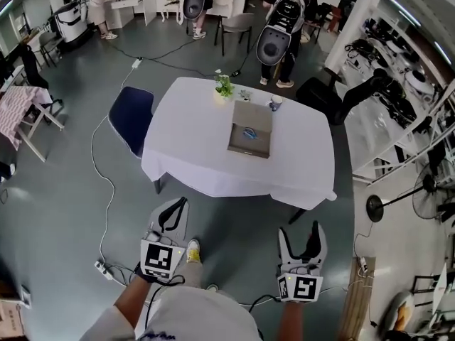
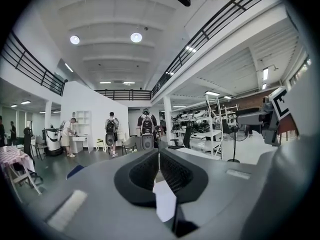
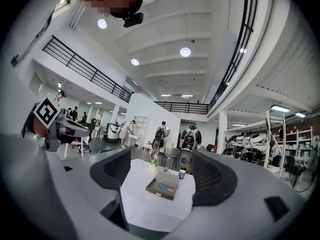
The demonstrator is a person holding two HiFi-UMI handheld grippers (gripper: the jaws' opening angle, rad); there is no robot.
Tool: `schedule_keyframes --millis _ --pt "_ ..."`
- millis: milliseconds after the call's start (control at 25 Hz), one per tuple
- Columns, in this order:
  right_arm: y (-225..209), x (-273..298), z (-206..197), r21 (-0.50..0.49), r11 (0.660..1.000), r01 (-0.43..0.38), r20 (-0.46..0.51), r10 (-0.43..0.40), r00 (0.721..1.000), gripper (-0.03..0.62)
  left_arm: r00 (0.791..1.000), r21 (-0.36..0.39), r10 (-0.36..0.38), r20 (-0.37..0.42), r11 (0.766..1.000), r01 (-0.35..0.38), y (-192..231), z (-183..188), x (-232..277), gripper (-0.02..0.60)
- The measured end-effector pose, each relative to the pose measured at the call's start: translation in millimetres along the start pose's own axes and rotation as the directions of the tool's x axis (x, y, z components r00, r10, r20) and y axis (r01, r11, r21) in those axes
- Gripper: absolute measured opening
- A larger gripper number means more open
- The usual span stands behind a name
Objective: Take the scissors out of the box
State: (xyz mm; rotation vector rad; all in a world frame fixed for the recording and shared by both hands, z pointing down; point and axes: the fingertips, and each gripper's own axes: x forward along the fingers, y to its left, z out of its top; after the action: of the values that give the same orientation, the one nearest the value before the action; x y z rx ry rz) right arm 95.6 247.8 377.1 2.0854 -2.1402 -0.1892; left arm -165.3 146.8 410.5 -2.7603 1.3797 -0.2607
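Grey moulded plastic with black ribbed pads makes up both hand-held tools. The left gripper (image 2: 159, 156) has its jaws brought together, with only a hairline slit between the pads and nothing caught in it. The right gripper (image 3: 161, 158) has its jaws standing wide apart and grips nothing (the far table merely shows through the gap). In the head view the two hang side by side over the dark grey floor (image 1: 78, 190), short of the table's near edge.

Ahead of them stands a table draped in a white cloth (image 1: 199, 155). On its far right part lies a shallow, rectangular, grey-brown open box (image 1: 250, 148). Inside it, about mid-box, lie the blue-handled scissors (image 1: 250, 133), flat on the bottom; whether anything else shares the box cannot be made out. Just beyond the box's far corners stand a small green plant in a pale pot (image 1: 225, 87) and a small pale cup (image 1: 275, 104) whose contents are too small to read.

The scissors are well apart from both grippers, across most of the tabletop. From the right gripper's own view the box sits framed between the parted jaws, far off. A dark blue chair (image 1: 131, 116) stands at the table's left side.
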Motion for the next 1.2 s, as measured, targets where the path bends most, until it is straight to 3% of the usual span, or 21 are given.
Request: schedule_keyframes --millis 200,520,840,1200 --pt "4.8 57.6 -0.6 -0.027 0.999 0.038 -0.045 -0.04 0.998 0.361 1.0 -0.043 -0.013 0.019 0.999 0.014 58.8 0.3 43.2 0.008" --pt "27.3 125.5 -19.5 -0.023 0.997 0.069 -0.138 -0.072 0.988 0.339 0.995 -0.056 -0.1 0.006 0.993 0.1 94.5 -7.4 97.7 0.008" --pt "19.0 180.9 -41.8 -0.022 0.997 0.08 -0.187 -0.082 0.979 0.292 0.987 -0.042 -0.159 -0.036 0.987 0.157 105.8 -17.5 159.0 0.008" --pt "-15.7 292.5 -77.9 -0.009 1.0 0.012 -0.214 -0.014 0.977 0.236 0.983 -0.029 -0.169 -0.077 0.986 0.167 110.2 -25.1 259.3 0.008"
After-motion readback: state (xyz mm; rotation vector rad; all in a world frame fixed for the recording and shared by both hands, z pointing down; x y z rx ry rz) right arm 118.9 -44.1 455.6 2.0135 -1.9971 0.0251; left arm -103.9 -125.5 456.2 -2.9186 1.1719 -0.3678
